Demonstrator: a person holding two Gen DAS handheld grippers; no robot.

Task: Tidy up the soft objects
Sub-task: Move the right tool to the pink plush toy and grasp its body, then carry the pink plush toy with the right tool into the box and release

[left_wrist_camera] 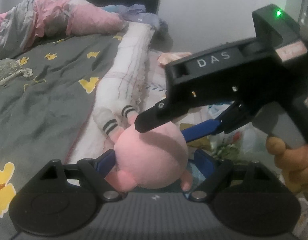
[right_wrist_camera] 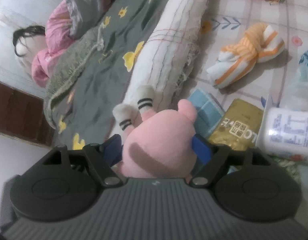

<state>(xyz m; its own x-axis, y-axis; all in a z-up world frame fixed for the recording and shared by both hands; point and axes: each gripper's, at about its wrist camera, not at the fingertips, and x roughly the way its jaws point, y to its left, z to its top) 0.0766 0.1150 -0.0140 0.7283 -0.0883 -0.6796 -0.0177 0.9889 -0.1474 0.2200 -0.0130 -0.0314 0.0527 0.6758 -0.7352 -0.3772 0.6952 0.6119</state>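
- Pink plush toy: we record it above the bed, beside the rolled white blanket; its two striped socks point toward that blanket.
- Left gripper: we see its blue jaws pressed against both sides of the plush toy, clamping it.
- Right gripper: we see its jaws likewise closed on the plush toy, one blue finger sunk into its flank; in the left wrist view its black body reaches over the toy.
- Knotted orange-and-white cloth: we note it on the patterned sheet, beyond the plush toy, well apart.
- Gold packet and white bottle: just right of the plush toy.
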